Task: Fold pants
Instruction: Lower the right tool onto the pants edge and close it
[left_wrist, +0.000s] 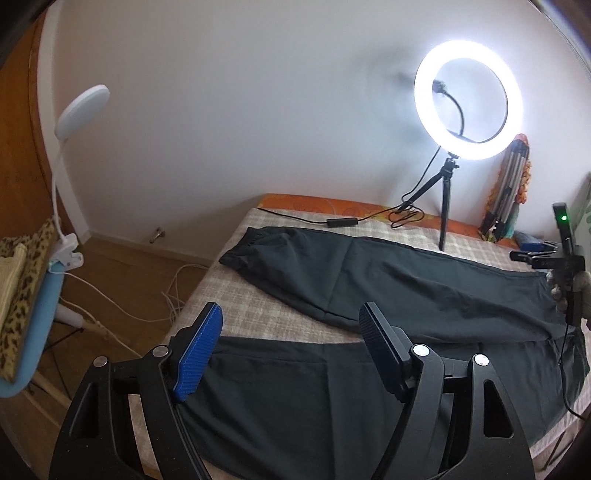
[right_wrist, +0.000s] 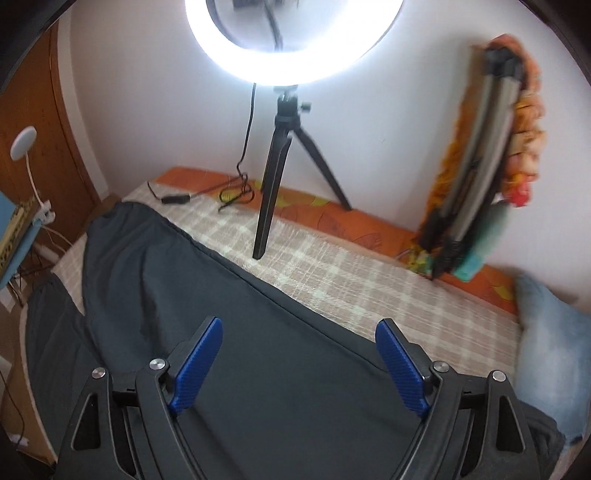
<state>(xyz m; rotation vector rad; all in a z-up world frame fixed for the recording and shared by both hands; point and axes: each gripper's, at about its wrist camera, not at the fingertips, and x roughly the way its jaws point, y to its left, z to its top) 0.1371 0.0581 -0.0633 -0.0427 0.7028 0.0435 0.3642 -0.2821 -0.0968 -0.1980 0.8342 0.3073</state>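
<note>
Item: dark pants (left_wrist: 388, 280), spread flat on bed (left_wrist: 236, 295). Soft, limp, light; best pinched at hem or waistband. Left tongs (left_wrist: 291, 354) and right tongs (right_wrist: 299, 365): apart, empty.

Ring light tripod (right_wrist: 271, 184) stands on the bed (right_wrist: 332, 266) just past the far edge of the pants (right_wrist: 258, 350); its cable and inline switch (left_wrist: 341, 222) trail along the back strip. Folded rack (right_wrist: 476, 158) leans on the wall at the far right corner, blue pillow (right_wrist: 546, 354) beside it. Plaid strip between pants and tripod is open. Left tool (left_wrist: 291, 347) and right tool (right_wrist: 299, 365), both spread wide, hang above cloth with nothing between the fingers.
</note>
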